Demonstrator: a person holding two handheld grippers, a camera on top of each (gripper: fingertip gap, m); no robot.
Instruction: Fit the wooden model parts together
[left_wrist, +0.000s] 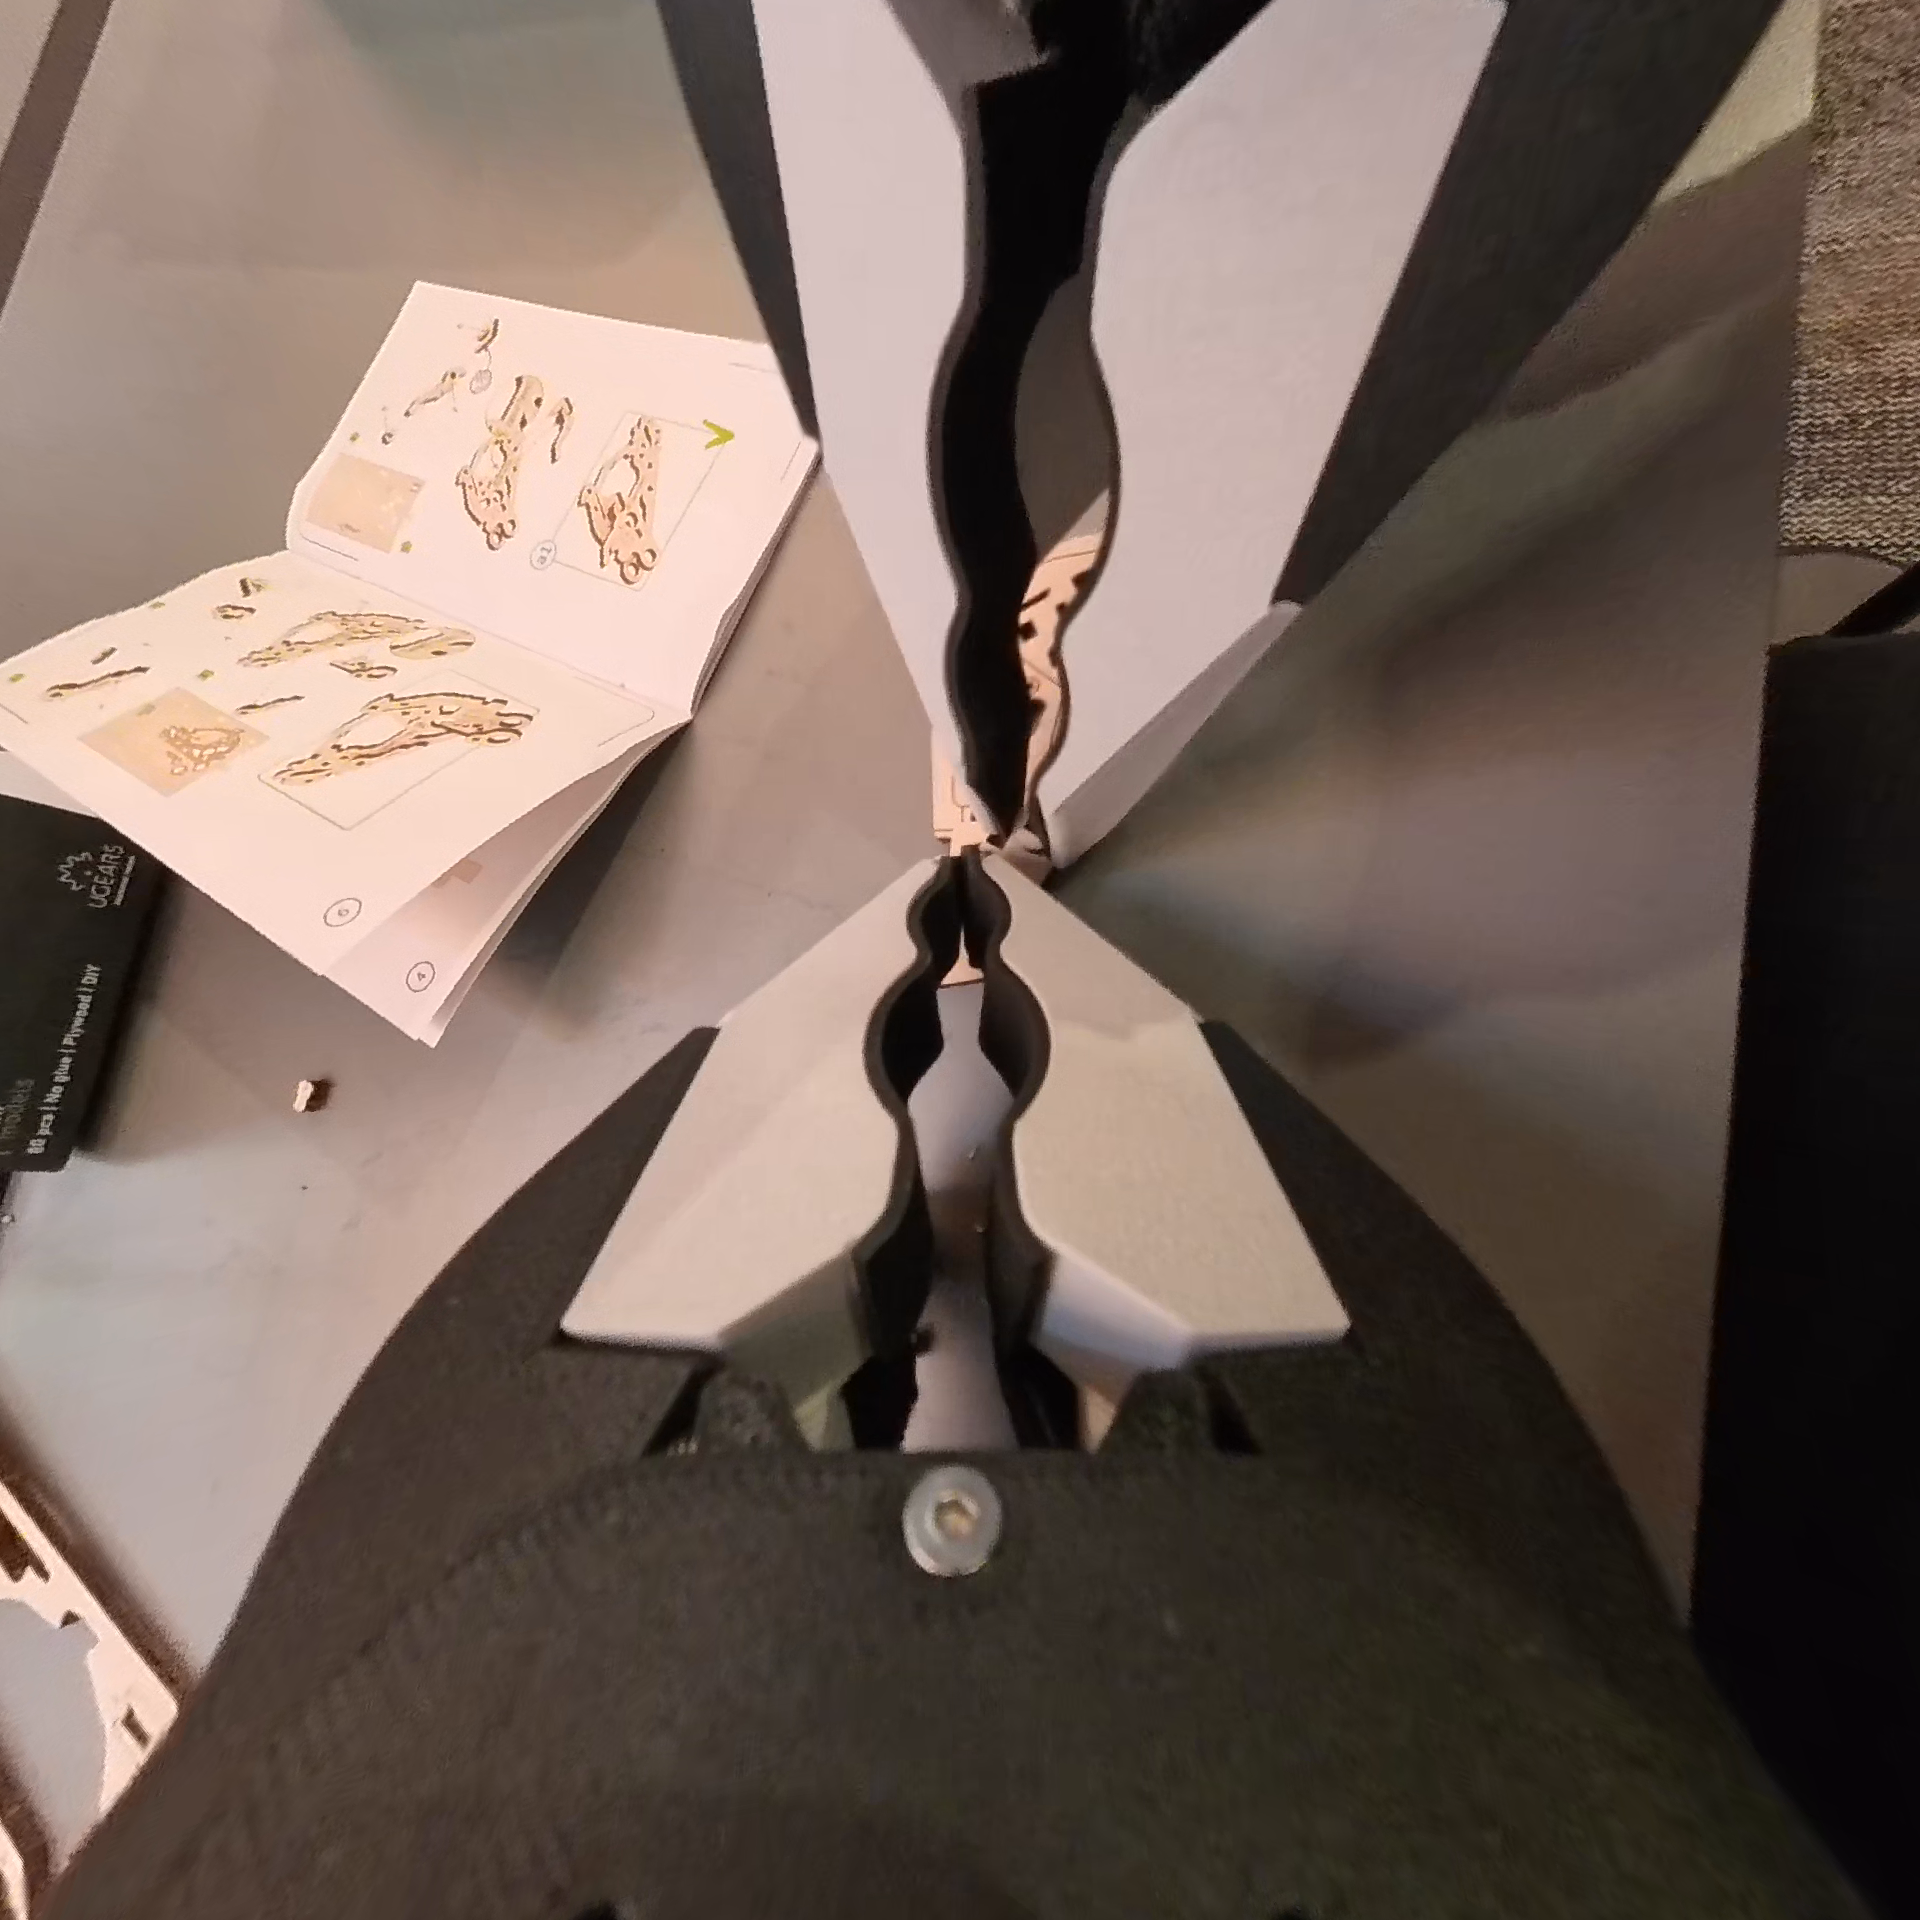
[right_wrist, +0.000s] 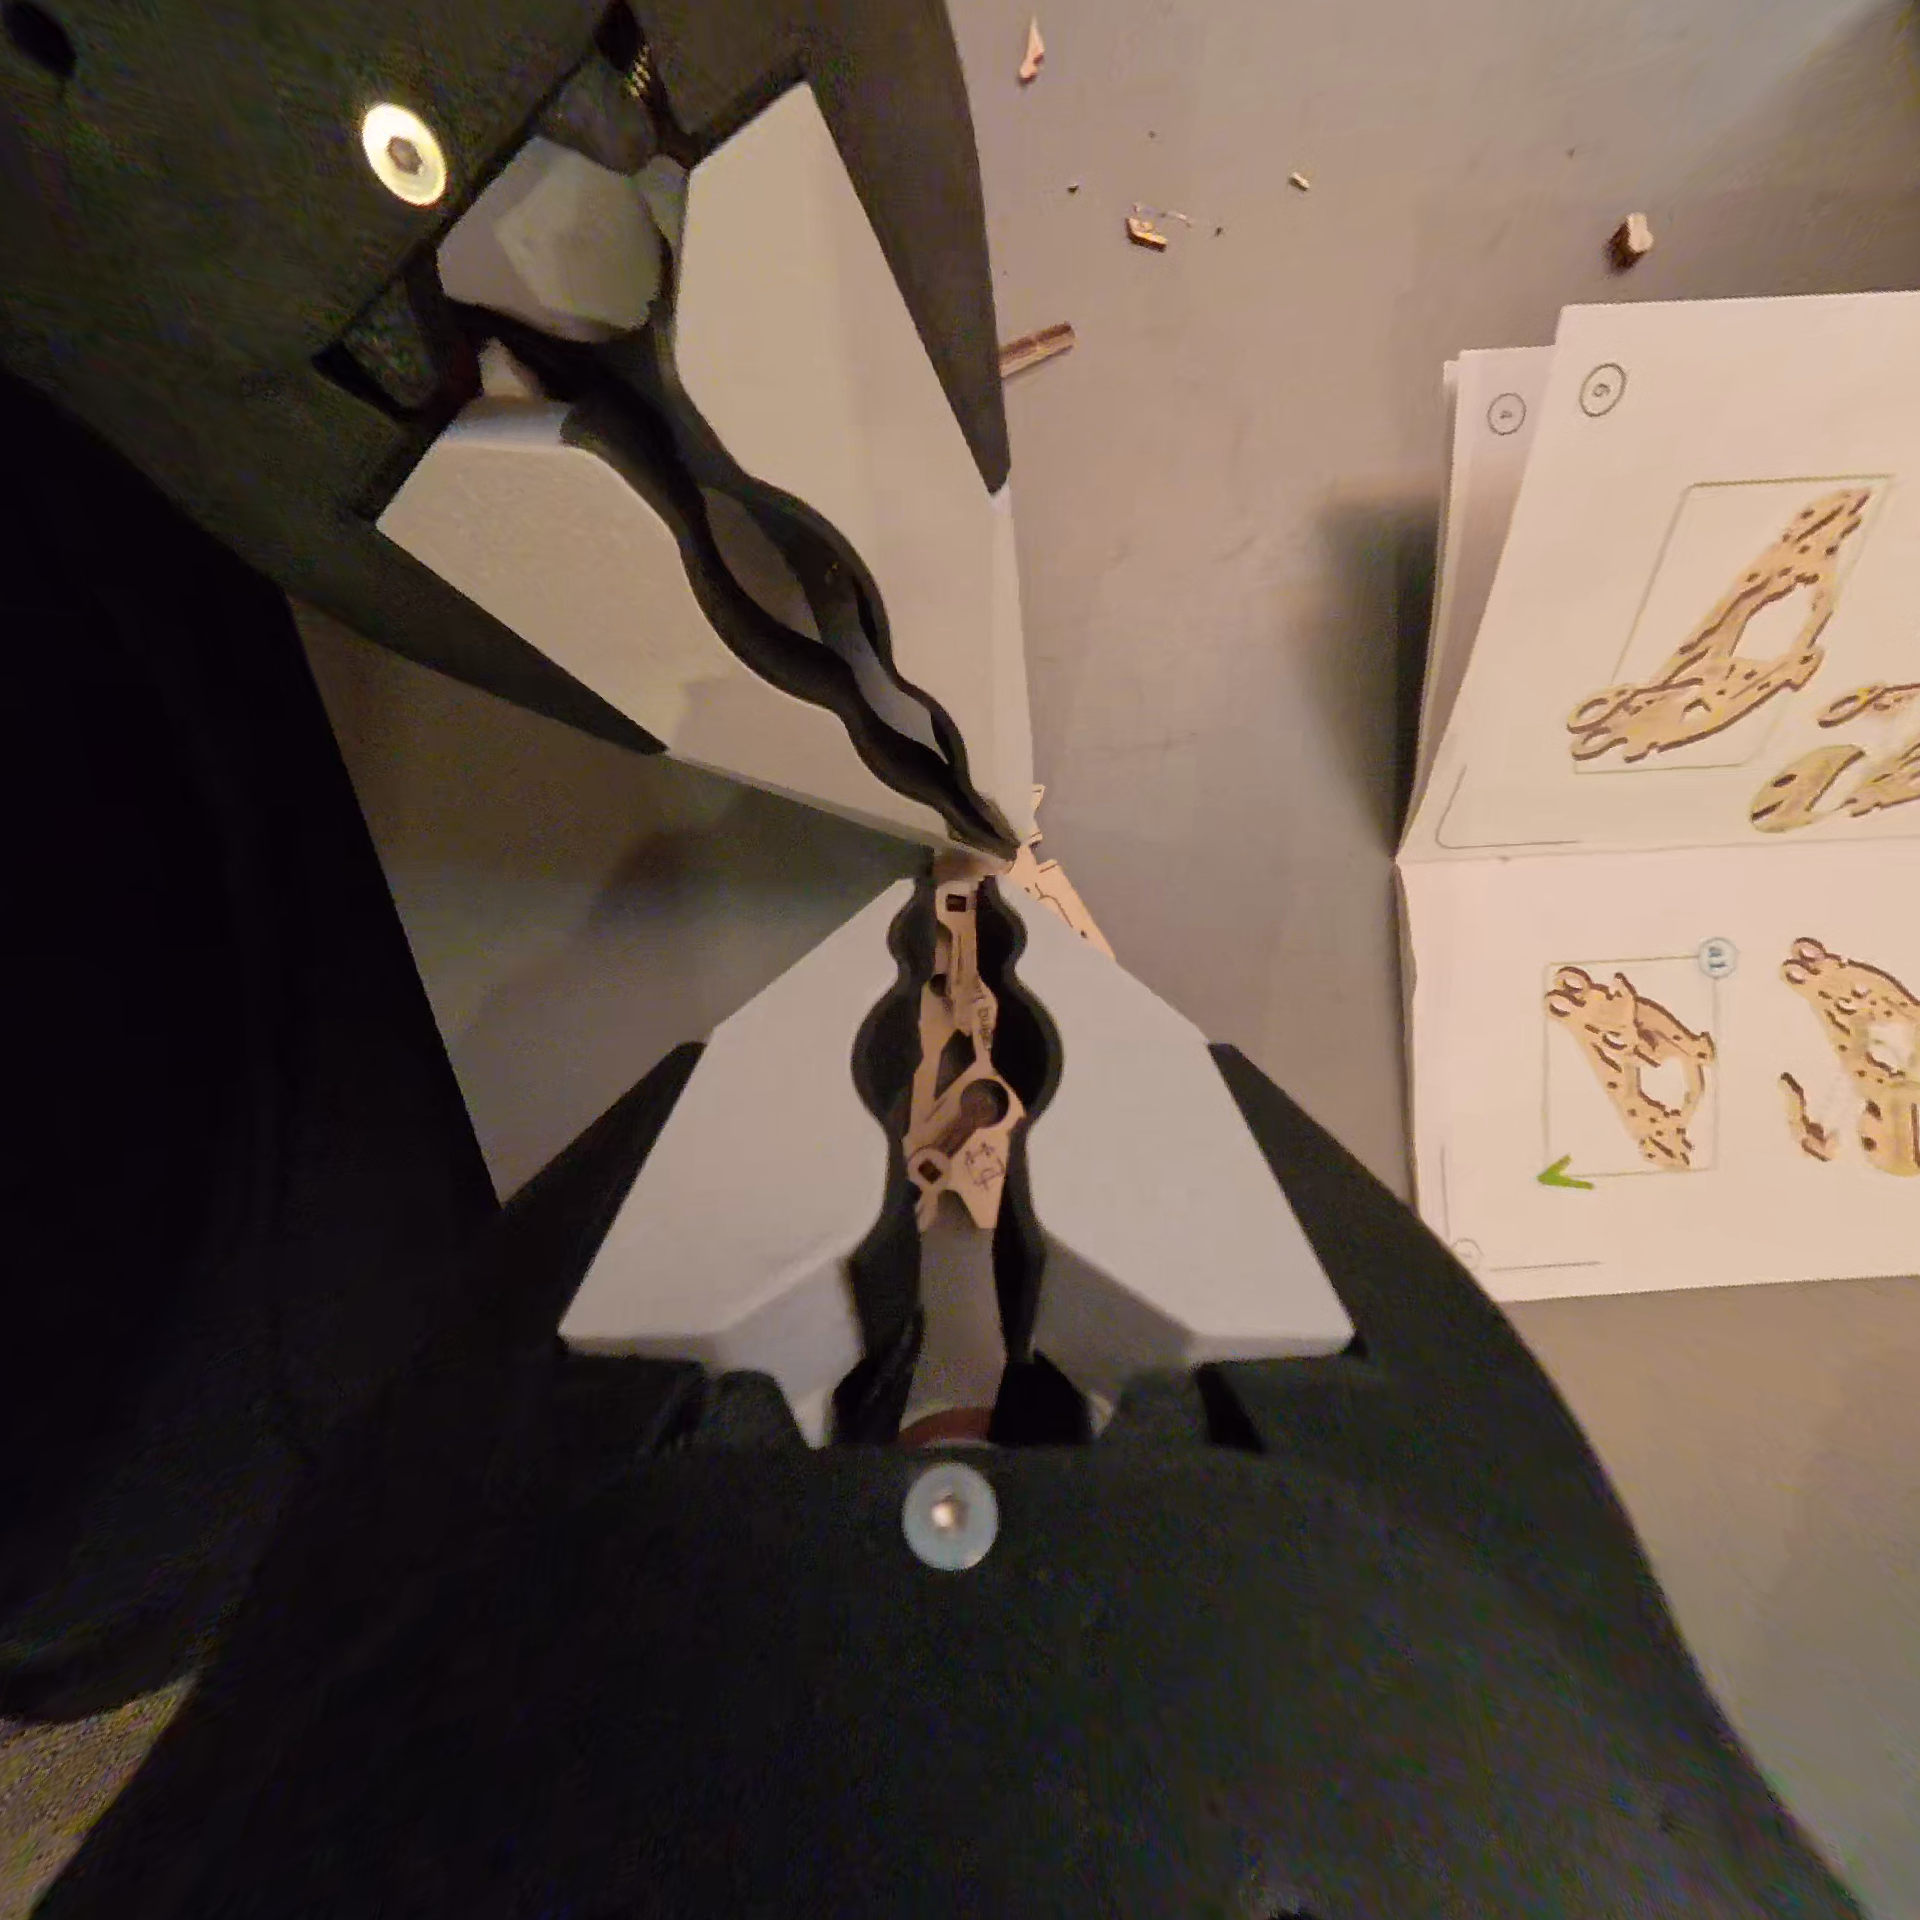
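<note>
grey desk (right_wrist: 1247, 623) under two tools meeting tip to tip, an open white instruction booklet (left_wrist: 436, 665) lying beside them.
right tool (right_wrist: 961, 883) is clamped on a flat pale laser-cut wooden model part (right_wrist: 961, 1122); left tool (left_wrist: 964, 868) is closed on a thin pale wooden tab (left_wrist: 961, 971), tips touching, raised above the desk.

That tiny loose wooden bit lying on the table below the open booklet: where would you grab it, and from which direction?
Take the small wooden bit across its short sides, coming straight down from above. It lies flat and alone on the grey table, with bare surface all round, so fingers can land either side. It is too small to show finer shape.
</note>
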